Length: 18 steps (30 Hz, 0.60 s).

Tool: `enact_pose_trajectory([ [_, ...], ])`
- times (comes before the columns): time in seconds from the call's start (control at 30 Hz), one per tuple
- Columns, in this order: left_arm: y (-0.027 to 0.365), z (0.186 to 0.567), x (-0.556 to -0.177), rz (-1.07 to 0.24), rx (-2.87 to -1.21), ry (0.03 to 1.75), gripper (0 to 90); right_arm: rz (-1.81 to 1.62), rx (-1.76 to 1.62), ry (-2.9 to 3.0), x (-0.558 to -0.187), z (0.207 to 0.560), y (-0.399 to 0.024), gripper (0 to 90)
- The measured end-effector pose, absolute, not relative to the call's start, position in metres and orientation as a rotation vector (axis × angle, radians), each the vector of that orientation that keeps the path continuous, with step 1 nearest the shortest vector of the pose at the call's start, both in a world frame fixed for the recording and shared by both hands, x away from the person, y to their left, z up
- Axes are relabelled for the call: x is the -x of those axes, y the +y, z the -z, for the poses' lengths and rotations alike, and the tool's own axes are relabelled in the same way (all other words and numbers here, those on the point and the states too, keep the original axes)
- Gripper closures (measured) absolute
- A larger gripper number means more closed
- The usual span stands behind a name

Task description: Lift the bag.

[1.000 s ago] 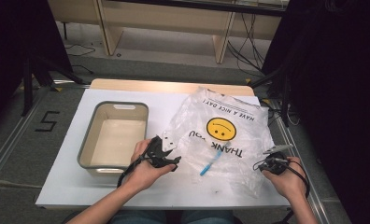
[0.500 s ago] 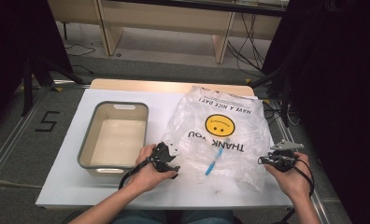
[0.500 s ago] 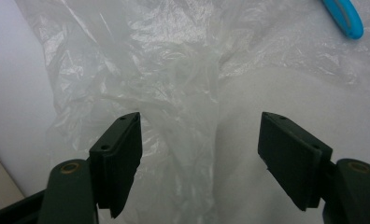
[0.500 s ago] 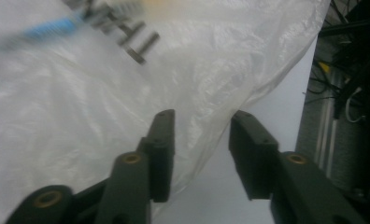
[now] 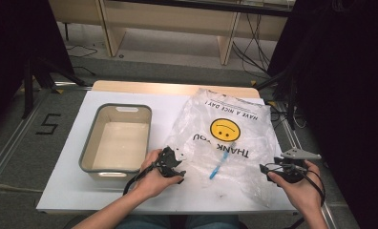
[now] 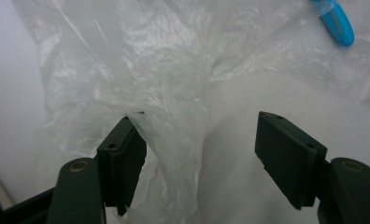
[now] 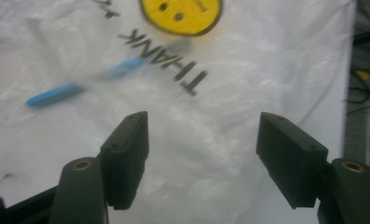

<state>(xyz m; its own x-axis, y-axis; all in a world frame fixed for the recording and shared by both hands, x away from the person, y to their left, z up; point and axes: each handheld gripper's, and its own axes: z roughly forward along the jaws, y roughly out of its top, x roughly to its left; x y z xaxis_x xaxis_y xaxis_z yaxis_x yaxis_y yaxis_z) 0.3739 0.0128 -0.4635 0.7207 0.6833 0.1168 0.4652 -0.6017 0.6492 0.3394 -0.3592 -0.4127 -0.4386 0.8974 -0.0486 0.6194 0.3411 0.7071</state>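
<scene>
While bag (image 5: 227, 143) reads "THANK YOU", "HAVE A NICE DAY!" | left gripper (image 6: 199, 154) fingers wide, gripping nothing | right gripper (image 7: 204, 154) fingers just opened, empty

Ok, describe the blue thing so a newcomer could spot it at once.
On the white table, right of the grey bin, lies a clear plastic bag printed with a yellow smiley face. The blue toothbrush lies slantwise inside it, just below the THANK YOU lettering. It is the table's one blue item.

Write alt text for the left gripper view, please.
Two black tongs stand wide open over a crumpled clear plastic bag on a white table; a fold of the bag lies against the left-hand jaw. A blue tool shows through the plastic at the top right.
</scene>
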Motion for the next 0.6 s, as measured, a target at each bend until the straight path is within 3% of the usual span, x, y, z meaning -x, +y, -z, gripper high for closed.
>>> enact_pose_trajectory([
  [0.13,0.013,0.459,-0.374,-0.513,-2.298,0.842,33.2,-0.889,-1.303,2.301,-0.330,0.422,-0.345,31.5],
  [0.33,0.011,0.468,-0.379,-0.441,-2.335,0.825,32.1,-0.833,-1.137,2.507,-0.313,0.433,-0.330,25.9],
  [0.6,0.011,0.476,-0.383,-0.417,-2.361,0.902,32.7,-0.736,-1.121,2.596,-0.311,0.453,-0.336,27.0],
])
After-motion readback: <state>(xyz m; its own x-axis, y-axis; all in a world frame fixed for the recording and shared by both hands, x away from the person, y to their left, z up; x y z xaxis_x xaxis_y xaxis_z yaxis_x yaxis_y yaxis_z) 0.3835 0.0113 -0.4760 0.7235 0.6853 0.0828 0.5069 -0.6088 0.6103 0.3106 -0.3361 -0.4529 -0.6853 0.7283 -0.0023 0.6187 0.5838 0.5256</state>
